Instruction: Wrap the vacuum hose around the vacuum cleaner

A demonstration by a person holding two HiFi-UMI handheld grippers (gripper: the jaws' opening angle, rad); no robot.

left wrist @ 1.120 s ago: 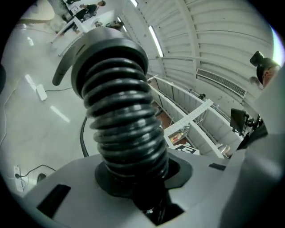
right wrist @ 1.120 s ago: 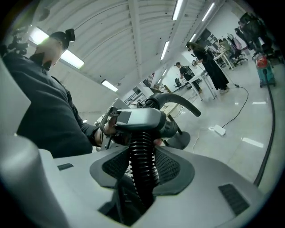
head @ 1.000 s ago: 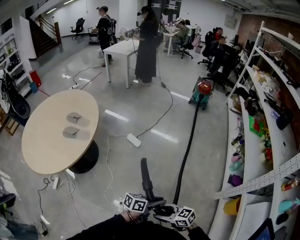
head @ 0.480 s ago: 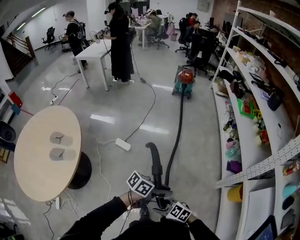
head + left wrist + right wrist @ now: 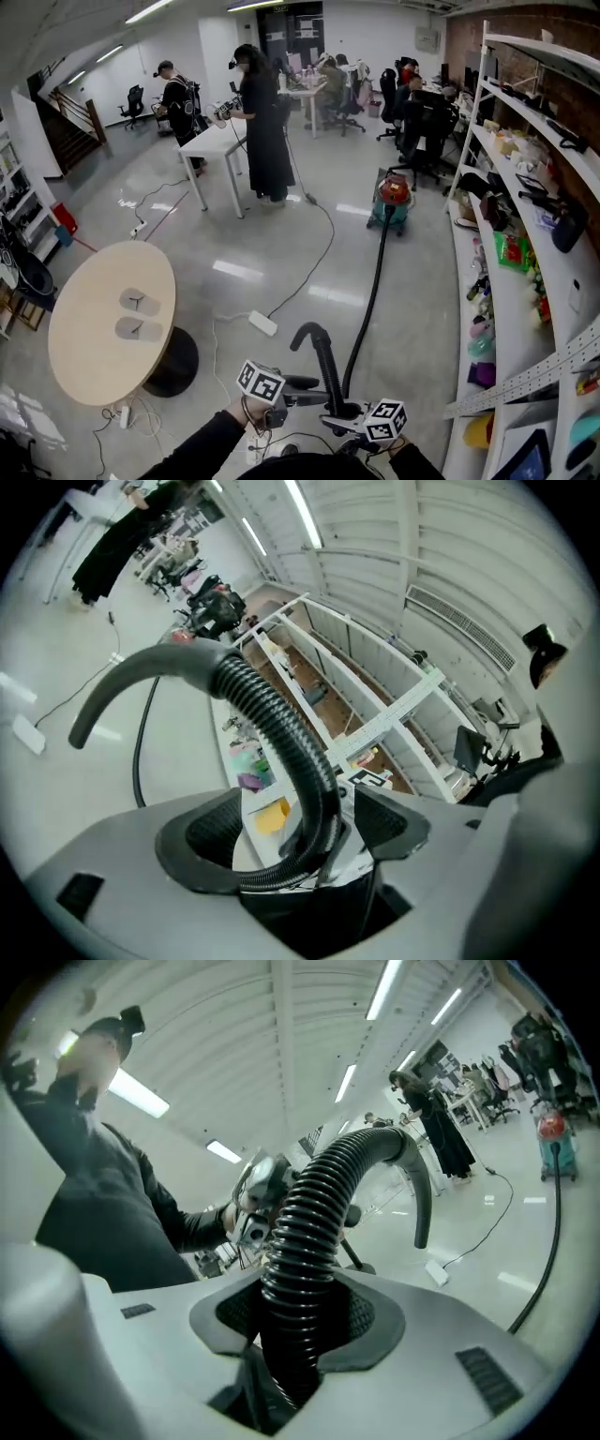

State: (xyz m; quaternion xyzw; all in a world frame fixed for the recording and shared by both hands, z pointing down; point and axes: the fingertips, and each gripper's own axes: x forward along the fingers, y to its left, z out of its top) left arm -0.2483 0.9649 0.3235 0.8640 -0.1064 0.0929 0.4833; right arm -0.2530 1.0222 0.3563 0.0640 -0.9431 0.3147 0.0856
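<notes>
— Two grippers, one ribbed black hose (image 5: 369, 300)?
— Yes. Right gripper (image 5: 302, 1309) just clamped its corrugated length; left gripper (image 5: 298, 825) jaws just spread wide, hose loose between. It trails over glossy floor (image 5: 281, 234) to the red vacuum cleaner (image 5: 392, 195).

glossy grey floor (image 5: 234, 239). a red-and-teal vacuum cleaner (image 5: 392, 199) stands near its right edge; its black hose (image 5: 373, 291) trails along the floor from it. a white power strip (image 5: 262, 323) and thin cable (image 5: 326, 246) lie mid-floor.
</notes>
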